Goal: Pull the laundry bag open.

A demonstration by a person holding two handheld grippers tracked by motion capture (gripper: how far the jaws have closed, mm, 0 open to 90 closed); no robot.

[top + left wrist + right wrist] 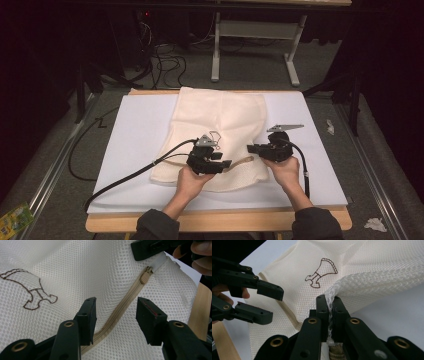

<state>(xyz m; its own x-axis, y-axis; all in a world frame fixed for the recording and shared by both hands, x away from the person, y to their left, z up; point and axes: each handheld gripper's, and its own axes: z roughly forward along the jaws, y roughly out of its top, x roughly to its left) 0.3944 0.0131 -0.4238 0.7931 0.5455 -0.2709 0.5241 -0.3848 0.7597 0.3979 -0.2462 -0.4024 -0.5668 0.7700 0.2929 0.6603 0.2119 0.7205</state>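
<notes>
A cream mesh bag [220, 120] lies flat on the white board [135, 135]. Its tan zipper [120, 310] runs along the near edge, with the zipper pull [145, 277] near the right end. My left gripper [115, 312] is open, its jaws standing either side of the zipper tape without touching it. My right gripper [329, 302] is shut on a bunched fold of the mesh at the bag's zipper end. In the high view the left gripper [227, 164] and the right gripper [251, 148] face each other across the zipper [244, 160]. A brown stitched motif [320, 273] marks the mesh.
The wooden table edge [225, 220] runs along the near side under the board. Black cables [125, 177] trail left off the table. A grey table frame [255, 45] stands behind. Crumpled paper [375, 224] and a green packet [15, 217] lie on the floor.
</notes>
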